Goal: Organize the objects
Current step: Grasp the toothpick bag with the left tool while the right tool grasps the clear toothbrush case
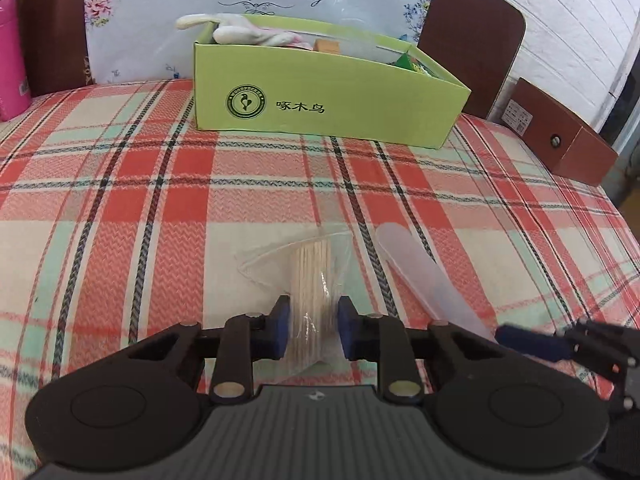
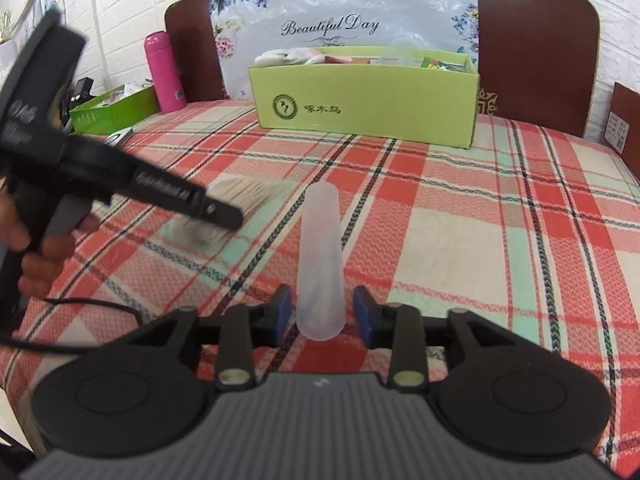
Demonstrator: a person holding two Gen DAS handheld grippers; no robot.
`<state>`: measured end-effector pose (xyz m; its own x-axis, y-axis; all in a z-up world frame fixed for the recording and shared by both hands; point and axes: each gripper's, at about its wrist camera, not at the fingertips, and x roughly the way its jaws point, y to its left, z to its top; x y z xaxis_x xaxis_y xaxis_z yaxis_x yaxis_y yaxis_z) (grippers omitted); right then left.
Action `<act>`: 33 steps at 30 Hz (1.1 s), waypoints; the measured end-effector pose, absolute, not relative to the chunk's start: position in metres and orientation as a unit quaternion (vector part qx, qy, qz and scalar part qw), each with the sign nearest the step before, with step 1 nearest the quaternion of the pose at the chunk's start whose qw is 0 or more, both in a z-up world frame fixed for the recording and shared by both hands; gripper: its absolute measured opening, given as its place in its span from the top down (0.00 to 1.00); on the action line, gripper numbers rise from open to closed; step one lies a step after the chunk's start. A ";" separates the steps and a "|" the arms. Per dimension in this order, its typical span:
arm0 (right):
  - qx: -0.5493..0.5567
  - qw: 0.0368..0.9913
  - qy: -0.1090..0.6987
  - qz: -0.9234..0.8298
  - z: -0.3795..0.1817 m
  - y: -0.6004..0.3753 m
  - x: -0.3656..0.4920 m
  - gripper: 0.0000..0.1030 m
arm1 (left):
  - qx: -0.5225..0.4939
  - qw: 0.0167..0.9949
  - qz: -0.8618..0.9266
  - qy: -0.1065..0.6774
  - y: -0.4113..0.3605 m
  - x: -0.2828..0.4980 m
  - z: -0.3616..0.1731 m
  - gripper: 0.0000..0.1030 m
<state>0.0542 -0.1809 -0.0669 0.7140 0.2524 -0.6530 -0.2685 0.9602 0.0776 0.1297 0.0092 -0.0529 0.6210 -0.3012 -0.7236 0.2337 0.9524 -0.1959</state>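
On a bed spread with a red, cream and mint plaid sheet [image 1: 140,200], two hand-held claws work side by side. The left claw [image 1: 313,326] has its blue pads pressed against both sides of a clear bag of toothpicks [image 1: 314,280], which lies flat on the sheet nearer the camera than the green box [image 1: 320,96]. Just to the right of that bag lies a frosted plastic tube [image 1: 424,276], slanting toward the right claw [image 1: 532,344], whose blue tip shows at the frame's edge.

From the right wrist, the right claw [image 2: 325,314] straddles the near end of the same tube [image 2: 322,264] with its jaws spread apart; a gap shows on either side, so nothing is gripped. To the tube's left the left claw [image 2: 216,210], blurred, reaches over the toothpick bag [image 2: 240,192], a hand [image 2: 40,248] on its grip.

Beyond both, the open green box [image 2: 364,100] sits on the sheet against a floral "Beautiful Day" pillow [image 2: 344,8], with white cloth [image 2: 288,56] and small packets inside. Left of the box stand a pink bottle [image 2: 162,72] and a smaller green box [image 2: 116,112]. A dark wooden headboard [image 2: 532,40] rises behind the box, and a white brick-pattern wall [image 2: 120,0] closes off the room.
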 end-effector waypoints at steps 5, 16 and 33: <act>-0.021 0.931 0.339 0.133 -0.063 -0.179 0.062 0.59 | -0.072 0.897 -0.133 0.416 0.013 0.132 -0.052 0.47; -0.018 0.926 0.350 0.142 -0.071 -0.171 0.072 0.59 | -0.066 0.897 -0.128 0.418 0.008 0.132 -0.051 0.47; -0.028 0.926 0.348 0.146 -0.077 -0.165 0.081 0.74 | -0.056 0.896 -0.153 0.413 0.001 0.132 -0.051 0.80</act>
<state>0.0810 -0.1647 -0.0767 0.7150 0.2507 -0.6526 -0.2894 0.9559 0.0502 0.1321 0.0012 -0.0508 0.6115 -0.3200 -0.7236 0.2269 0.9471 -0.2271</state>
